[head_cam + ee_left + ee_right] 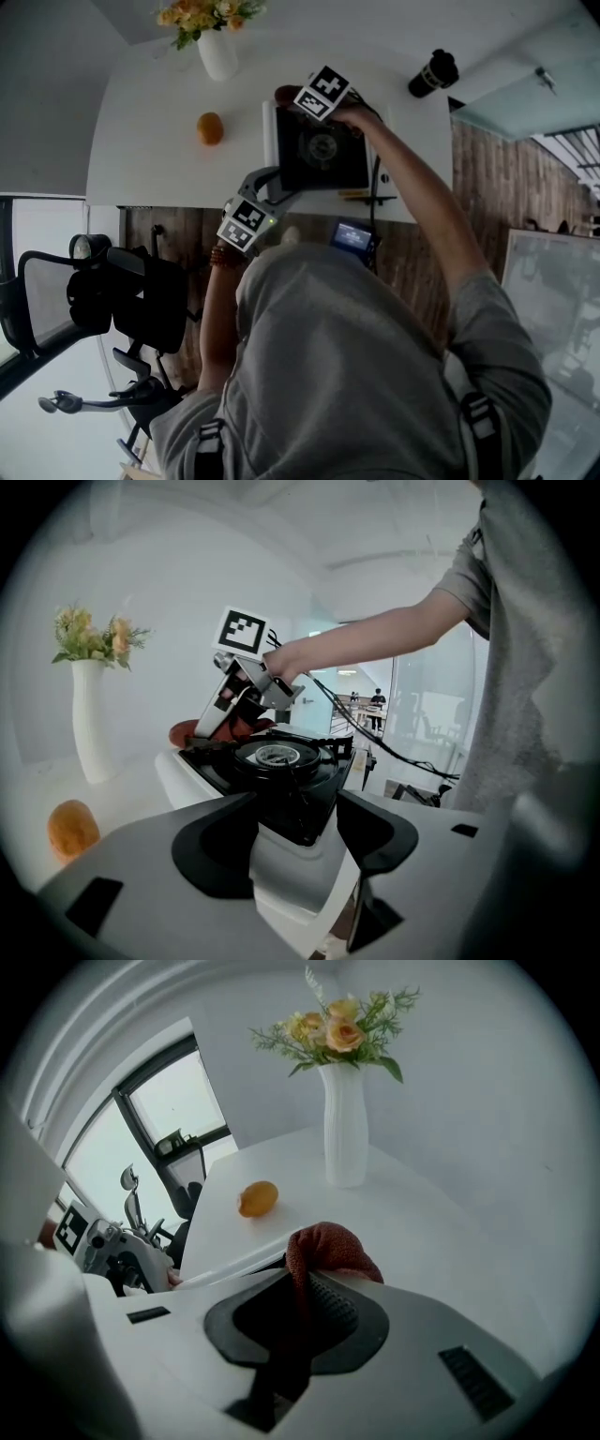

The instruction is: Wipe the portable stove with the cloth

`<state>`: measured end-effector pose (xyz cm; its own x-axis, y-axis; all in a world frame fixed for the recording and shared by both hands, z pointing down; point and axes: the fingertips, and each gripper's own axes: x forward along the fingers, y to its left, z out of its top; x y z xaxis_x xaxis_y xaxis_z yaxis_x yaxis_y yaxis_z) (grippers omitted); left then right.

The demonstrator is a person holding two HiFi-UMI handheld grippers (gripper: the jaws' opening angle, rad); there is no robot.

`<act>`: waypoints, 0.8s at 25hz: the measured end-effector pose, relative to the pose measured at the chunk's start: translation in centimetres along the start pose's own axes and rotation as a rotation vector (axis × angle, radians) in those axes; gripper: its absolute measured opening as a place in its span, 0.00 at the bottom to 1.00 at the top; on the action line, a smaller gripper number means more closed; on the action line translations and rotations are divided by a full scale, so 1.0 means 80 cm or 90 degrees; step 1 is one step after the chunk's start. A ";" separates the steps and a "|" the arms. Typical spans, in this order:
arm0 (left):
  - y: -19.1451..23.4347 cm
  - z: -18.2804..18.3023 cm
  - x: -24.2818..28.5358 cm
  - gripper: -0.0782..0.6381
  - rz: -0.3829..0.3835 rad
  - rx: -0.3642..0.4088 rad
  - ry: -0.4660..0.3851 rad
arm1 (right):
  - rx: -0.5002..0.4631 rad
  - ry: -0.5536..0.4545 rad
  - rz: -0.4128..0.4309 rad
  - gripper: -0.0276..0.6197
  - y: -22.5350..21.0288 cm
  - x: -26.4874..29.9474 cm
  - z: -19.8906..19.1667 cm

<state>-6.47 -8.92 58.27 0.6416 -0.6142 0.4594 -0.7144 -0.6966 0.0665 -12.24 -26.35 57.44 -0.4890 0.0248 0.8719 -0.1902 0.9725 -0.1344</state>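
The portable stove [319, 150], black-topped with a white body, stands on the white table [150, 159] near its front edge. My right gripper [292, 101] is over the stove's far left corner, shut on a reddish cloth [284, 95]. In the right gripper view the cloth [328, 1246] bulges out past the jaws. My left gripper [279, 192] is at the stove's near left corner. In the left gripper view the stove's white corner [291, 864] sits between the pads, and the burner ring [277, 756] lies beyond.
A white vase of flowers [217, 47] and an orange fruit [210, 128] stand left of the stove. A black bottle [433, 72] is at the far right. A black office chair [112, 300] stands by the table's front left.
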 end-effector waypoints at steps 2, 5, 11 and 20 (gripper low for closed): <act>-0.004 0.000 -0.007 0.49 -0.022 -0.009 -0.013 | 0.026 -0.065 0.013 0.13 0.005 -0.012 -0.005; 0.000 0.017 -0.027 0.49 -0.019 0.001 -0.046 | 0.111 -0.222 0.043 0.13 0.003 -0.064 -0.006; 0.006 0.102 -0.067 0.48 -0.003 -0.007 -0.213 | 0.203 -0.618 0.049 0.13 0.033 -0.238 -0.018; 0.040 0.174 -0.070 0.18 0.210 -0.024 -0.261 | 0.117 -0.712 -0.359 0.14 0.113 -0.310 -0.113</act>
<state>-8.49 -12.89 43.56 0.4327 -0.8982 0.0769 -0.9012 -0.4332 0.0118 5.90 -16.07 38.87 -0.7352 -0.6771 -0.0317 -0.6770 0.7358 -0.0161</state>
